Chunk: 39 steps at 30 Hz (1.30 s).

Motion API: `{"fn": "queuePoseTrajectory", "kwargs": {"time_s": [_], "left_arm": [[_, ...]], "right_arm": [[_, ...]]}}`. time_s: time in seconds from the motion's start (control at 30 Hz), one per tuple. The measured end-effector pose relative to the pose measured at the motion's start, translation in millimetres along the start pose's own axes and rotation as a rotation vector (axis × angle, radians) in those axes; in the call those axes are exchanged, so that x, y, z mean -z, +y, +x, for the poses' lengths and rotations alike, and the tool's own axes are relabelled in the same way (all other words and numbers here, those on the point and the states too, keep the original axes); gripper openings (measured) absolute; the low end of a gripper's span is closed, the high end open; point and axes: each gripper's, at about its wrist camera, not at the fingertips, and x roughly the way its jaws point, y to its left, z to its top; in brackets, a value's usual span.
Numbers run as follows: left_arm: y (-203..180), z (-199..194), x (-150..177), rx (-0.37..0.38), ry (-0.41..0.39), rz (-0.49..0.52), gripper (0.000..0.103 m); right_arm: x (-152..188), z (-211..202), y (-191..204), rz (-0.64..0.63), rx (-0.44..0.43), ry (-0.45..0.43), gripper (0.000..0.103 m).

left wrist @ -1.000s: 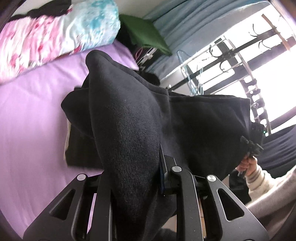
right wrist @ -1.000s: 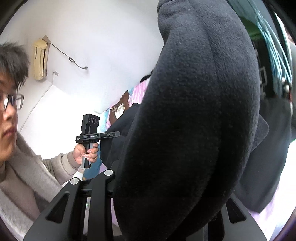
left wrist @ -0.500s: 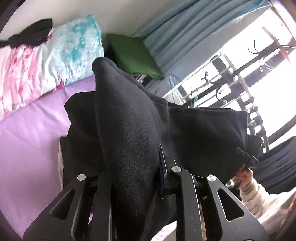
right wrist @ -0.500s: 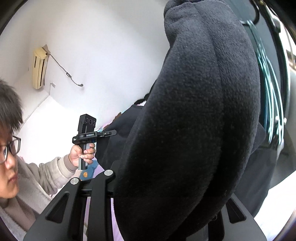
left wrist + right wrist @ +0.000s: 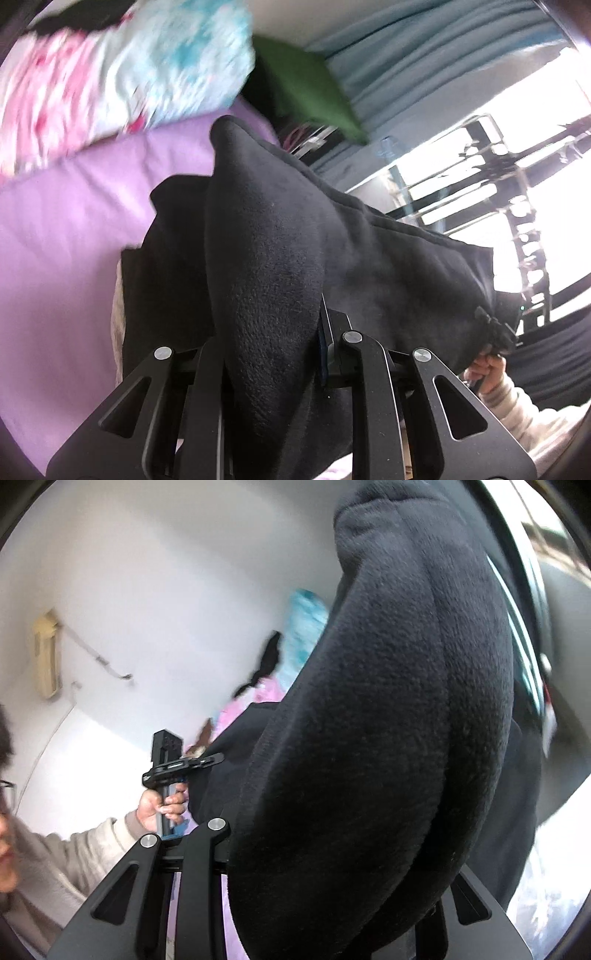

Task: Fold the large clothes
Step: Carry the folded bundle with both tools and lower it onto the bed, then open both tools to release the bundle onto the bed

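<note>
A large black fleece garment [image 5: 388,266] hangs stretched between both grippers above the purple bed sheet [image 5: 55,240]. My left gripper [image 5: 273,332] is shut on a thick fold of it, which hides the fingertips. At the right edge of the left wrist view, a hand in a cream sleeve holds the right gripper [image 5: 495,332] at the garment's other end. In the right wrist view, a bulky roll of the garment [image 5: 388,701] fills the space between the fingers of my right gripper [image 5: 332,830], which is shut on it. The left gripper [image 5: 177,764] shows beyond, hand-held.
Floral pink and blue bedding [image 5: 110,74] lies at the head of the bed, with a green cushion [image 5: 306,92] beside it. Blue curtains [image 5: 424,55] and a metal rack [image 5: 517,177] stand by the bright window. A white wall with an air conditioner [image 5: 44,657] is behind the person.
Both grippers kept their hold on the garment. The left view swept over the bed and sank toward it, the bedding now blurred. The right view tipped, showing more wall and the blue bedding.
</note>
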Motion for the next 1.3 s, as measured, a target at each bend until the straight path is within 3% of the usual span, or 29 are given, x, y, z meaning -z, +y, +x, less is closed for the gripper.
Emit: {"fn": "queuePoseTrajectory", "kwargs": {"time_s": [0.17, 0.27, 0.37, 0.5, 0.57, 0.7, 0.83, 0.87, 0.93, 1.0, 1.17, 1.3], "left_arm": [[66, 61, 37, -0.047, 0.057, -0.089, 0.019], [94, 92, 60, -0.082, 0.114, -0.146, 0.019], [116, 104, 70, -0.086, 0.111, -0.169, 0.020], [124, 111, 74, -0.078, 0.081, -0.163, 0.022], [126, 110, 76, -0.079, 0.073, -0.158, 0.026], [136, 99, 82, -0.057, 0.053, -0.184, 0.034], [140, 77, 84, -0.088, 0.037, -0.154, 0.040], [139, 68, 85, -0.098, 0.032, -0.142, 0.046], [137, 52, 86, -0.146, 0.018, -0.116, 0.056], [134, 37, 89, -0.186, 0.007, -0.098, 0.061], [101, 8, 111, -0.370, -0.029, 0.016, 0.087], [66, 4, 130, -0.466, -0.067, 0.082, 0.097]], "right_arm": [[64, 25, -87, 0.179, 0.071, 0.043, 0.031], [94, 38, -118, 0.219, 0.106, 0.072, 0.032], [113, 40, -133, 0.264, 0.090, 0.045, 0.034], [124, 49, -117, 0.238, 0.089, 0.034, 0.034], [112, 44, -134, 0.238, 0.094, 0.039, 0.035], [96, 44, -118, 0.226, 0.111, 0.059, 0.038], [80, 47, -110, 0.236, 0.147, 0.091, 0.054], [77, 45, -107, 0.235, 0.154, 0.092, 0.066], [79, 31, -107, 0.224, 0.192, 0.070, 0.083], [82, 12, -99, 0.220, 0.225, 0.052, 0.083], [99, -33, -86, 0.191, 0.371, 0.006, 0.083], [122, -54, -57, 0.131, 0.440, -0.026, 0.083]]}}
